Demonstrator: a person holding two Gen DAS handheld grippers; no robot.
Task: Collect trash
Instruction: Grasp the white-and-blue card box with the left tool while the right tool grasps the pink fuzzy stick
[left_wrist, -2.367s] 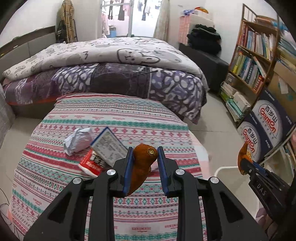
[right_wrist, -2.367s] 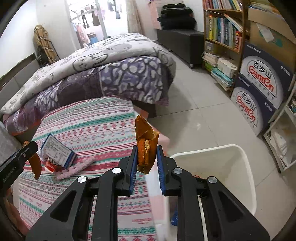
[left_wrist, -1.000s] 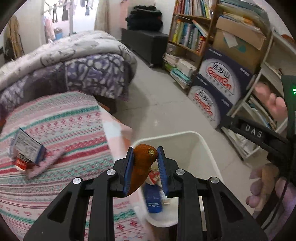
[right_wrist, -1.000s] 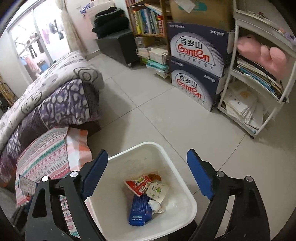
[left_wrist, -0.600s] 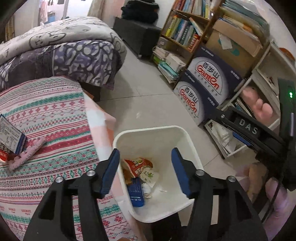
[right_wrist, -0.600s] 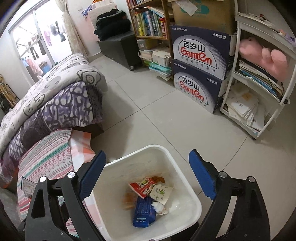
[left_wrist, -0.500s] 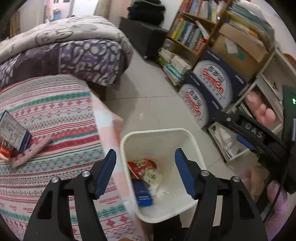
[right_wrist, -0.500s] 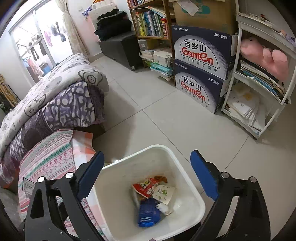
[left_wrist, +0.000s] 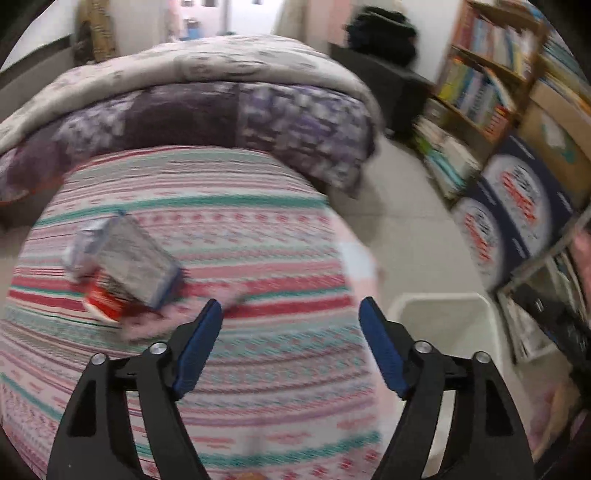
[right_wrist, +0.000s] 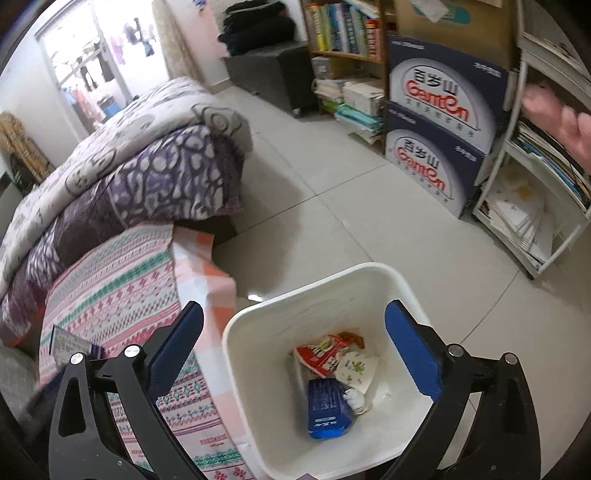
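In the blurred left wrist view, my left gripper (left_wrist: 290, 347) hangs over the striped bedspread (left_wrist: 258, 236), its jaws opening with nothing between them. Trash lies ahead to the left: a grey-blue carton (left_wrist: 133, 262) on a red packet (left_wrist: 103, 304), crumpled white paper (left_wrist: 83, 240) and a pink strip (left_wrist: 147, 328). The white bin (left_wrist: 439, 314) stands at the right. In the right wrist view, my right gripper (right_wrist: 293, 321) is above the bin (right_wrist: 325, 306), jaws opening and empty. Inside lie a red wrapper (right_wrist: 321, 354), a blue packet (right_wrist: 327, 410) and white paper (right_wrist: 356, 369).
A folded purple and grey quilt (right_wrist: 147, 177) lies on the bed behind the bedspread. Blue printed boxes (right_wrist: 439, 122), a bookshelf (right_wrist: 343, 37) and a white rack (right_wrist: 532, 206) with papers and a pink plush line the far side of the tiled floor (right_wrist: 332, 206).
The left gripper dropped the brown scrap into the bin, opened wide and swung left from the bin to the bedspread. The right gripper stayed over the bin and opened slightly wider.
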